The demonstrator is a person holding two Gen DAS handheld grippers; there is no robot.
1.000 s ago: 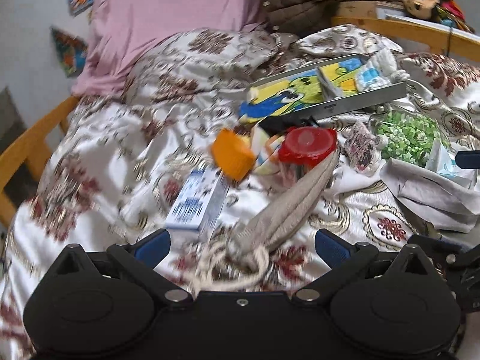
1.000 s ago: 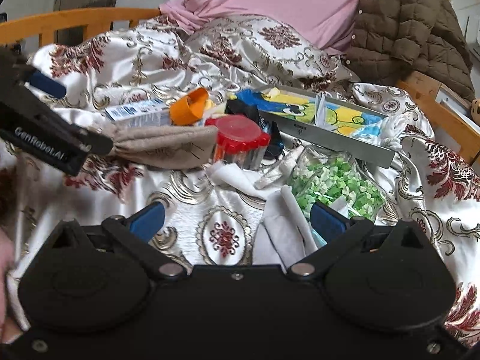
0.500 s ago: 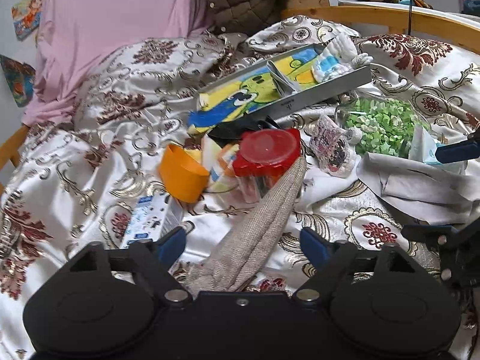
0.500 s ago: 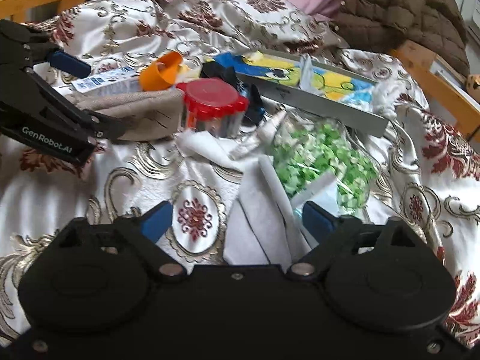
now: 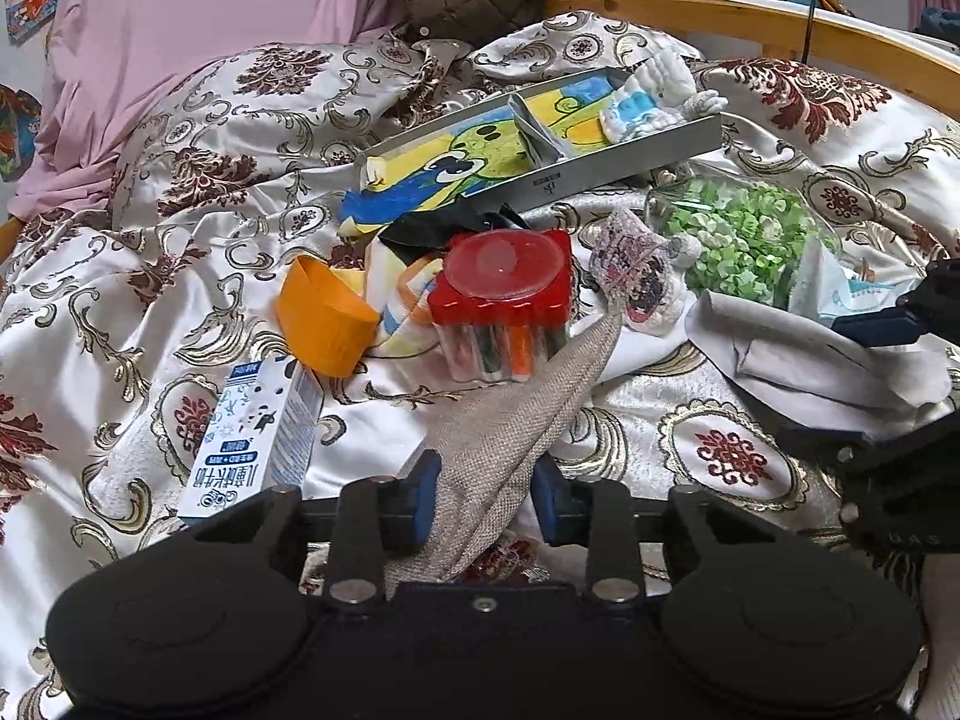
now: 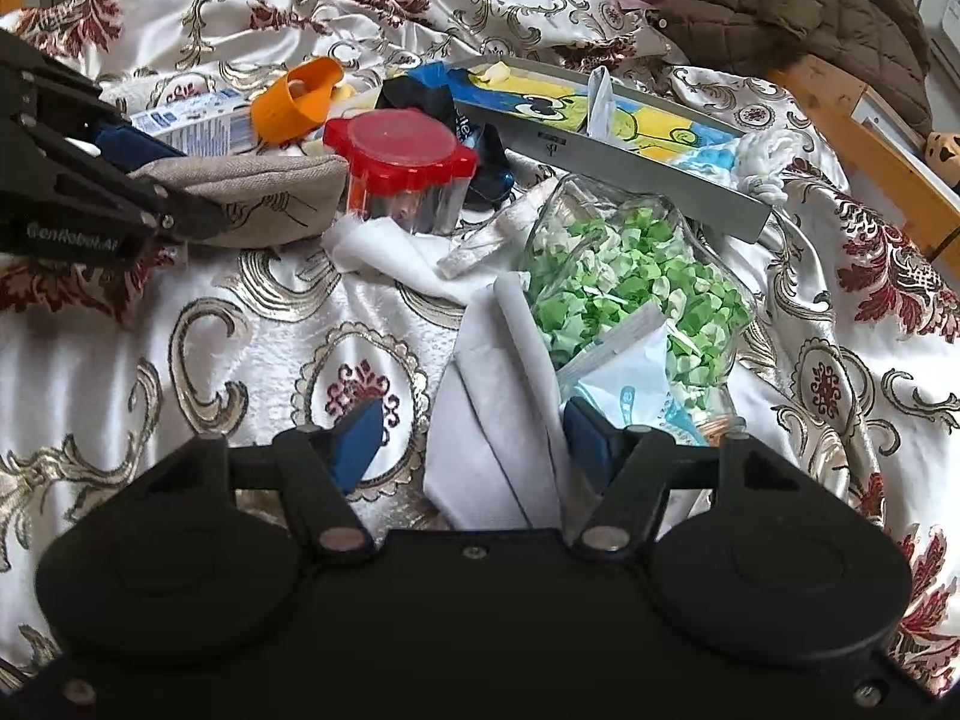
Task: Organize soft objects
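Two hand-held grippers low over a patterned bedspread strewn with clutter. Left hand-held gripper closing around the near end of a beige woven pouch, blue pads just beside the cloth on both sides, firm contact not clear. Right hand-held gripper closing too, a folded grey cloth between the pads, right pad at its edge, left pad still clear of it. Beyond the pouch tip, a red-lidded jar, an orange cup, a milk carton. Near the grey cloth, a bag of green pieces.
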